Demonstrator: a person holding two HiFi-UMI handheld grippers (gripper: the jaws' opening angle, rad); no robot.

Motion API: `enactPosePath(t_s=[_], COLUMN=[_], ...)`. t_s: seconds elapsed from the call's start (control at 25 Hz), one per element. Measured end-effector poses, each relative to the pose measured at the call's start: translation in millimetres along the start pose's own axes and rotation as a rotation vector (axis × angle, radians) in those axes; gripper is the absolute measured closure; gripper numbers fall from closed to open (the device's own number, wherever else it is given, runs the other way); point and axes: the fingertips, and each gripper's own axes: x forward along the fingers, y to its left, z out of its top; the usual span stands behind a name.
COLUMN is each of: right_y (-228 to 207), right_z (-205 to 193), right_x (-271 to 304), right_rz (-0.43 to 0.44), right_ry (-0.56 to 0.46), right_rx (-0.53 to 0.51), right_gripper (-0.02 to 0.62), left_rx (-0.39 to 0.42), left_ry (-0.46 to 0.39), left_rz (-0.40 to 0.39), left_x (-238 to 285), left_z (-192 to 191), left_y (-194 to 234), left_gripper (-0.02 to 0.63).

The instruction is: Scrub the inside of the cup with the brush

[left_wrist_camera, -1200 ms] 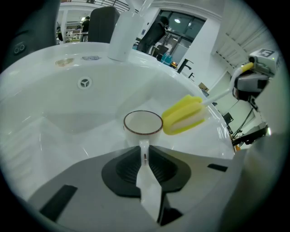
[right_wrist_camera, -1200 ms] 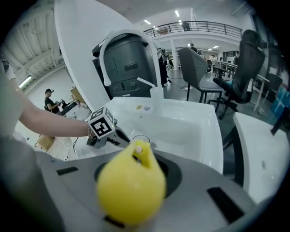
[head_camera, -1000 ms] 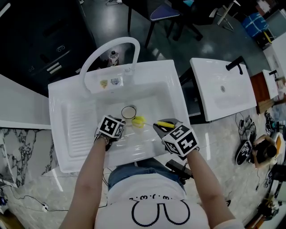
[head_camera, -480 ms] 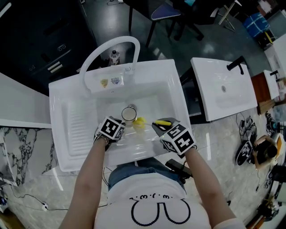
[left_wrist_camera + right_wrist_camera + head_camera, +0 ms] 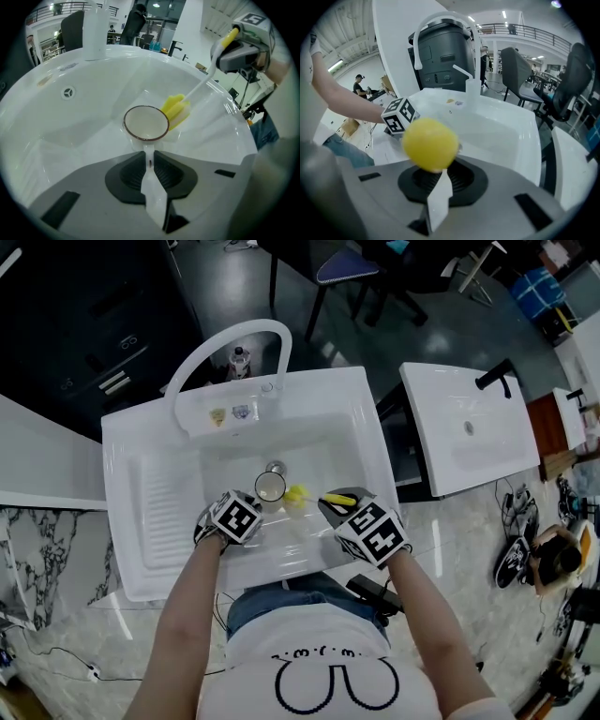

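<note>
The cup point(image 5: 146, 123) hangs by its handle in the left claw point(image 5: 149, 161), whose jaws are nearly closed, pinching that handle, with the cup's open mouth facing back toward the claw. It is over the middle of the sink point(image 5: 347, 442), toward the front edge. The right claw point(image 5: 436, 178) is clamped on the brush point(image 5: 177, 108), whose yellow head lies just beside the cup's rim, outside it.
</note>
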Motion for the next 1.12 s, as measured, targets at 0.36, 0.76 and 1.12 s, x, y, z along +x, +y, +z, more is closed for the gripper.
enactPosePath(t_s=[0.36,0.76,1.12], right_y=[-4.0,-22.9,-14.6], right_z=[-4.4,8.4,-11.1], right_x=[33.3,-17.7,24.8], right_rz=[0.004,-0.065,-0.028], right_ry=[0.044,-0.068,0.003], right_rx=[0.004,0.131,0.203], right_gripper=[0.556,0.555,0.555], left_rx=[0.096,0.336,0.474], left_ry=[0.019,0.044,0.059], left_rz=[0.065,0.141,0.162], left_x=[0.5,-0.1,0.1], left_z=[-1.7,2.4,2.4], left_y=[2.6,-0.8,-2.8], left_gripper=[0.540,0.540,0.540])
